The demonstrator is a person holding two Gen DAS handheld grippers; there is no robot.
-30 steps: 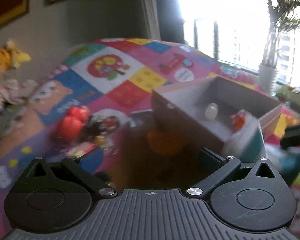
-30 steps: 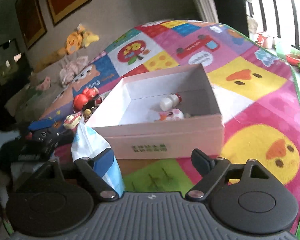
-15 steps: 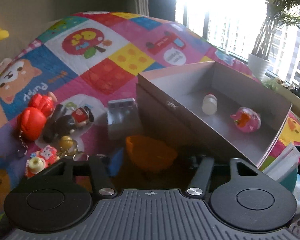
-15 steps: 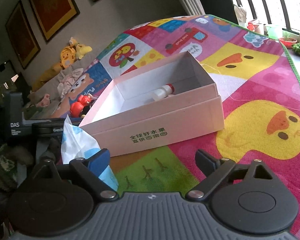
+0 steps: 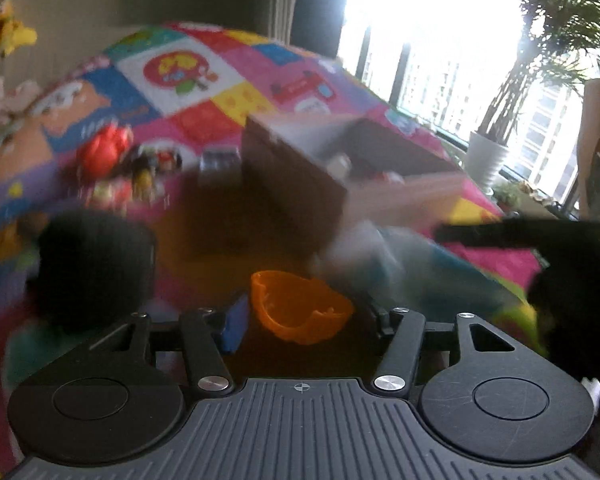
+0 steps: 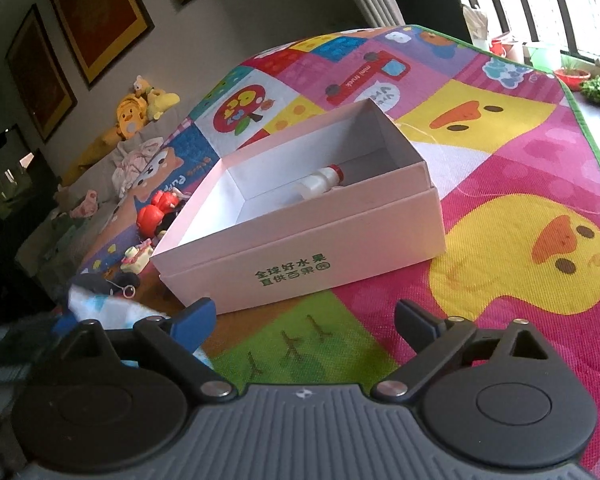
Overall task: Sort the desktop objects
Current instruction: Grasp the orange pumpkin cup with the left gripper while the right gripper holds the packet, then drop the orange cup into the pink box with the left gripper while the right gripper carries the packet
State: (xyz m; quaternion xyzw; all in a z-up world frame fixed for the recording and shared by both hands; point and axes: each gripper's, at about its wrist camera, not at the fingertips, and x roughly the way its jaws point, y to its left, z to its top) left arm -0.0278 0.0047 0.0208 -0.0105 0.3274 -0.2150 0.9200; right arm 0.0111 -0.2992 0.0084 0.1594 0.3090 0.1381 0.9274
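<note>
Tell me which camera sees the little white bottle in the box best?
The right wrist view. The little white bottle lies sharp and clear inside the pink box, showing its red cap. In the left wrist view it is only a blurry white smudge in the box.

pink box [image 6: 300, 240] ahead of right hand-held gripper [image 6: 304, 316], bare mat [image 6: 520, 208] right

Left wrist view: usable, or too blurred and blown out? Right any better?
Left wrist: heavy motion blur over the mat and box, window blown out; only the orange cup between the fingers is sharp. Right wrist: crisp, evenly lit, box print legible, fisheye bend only.
</note>
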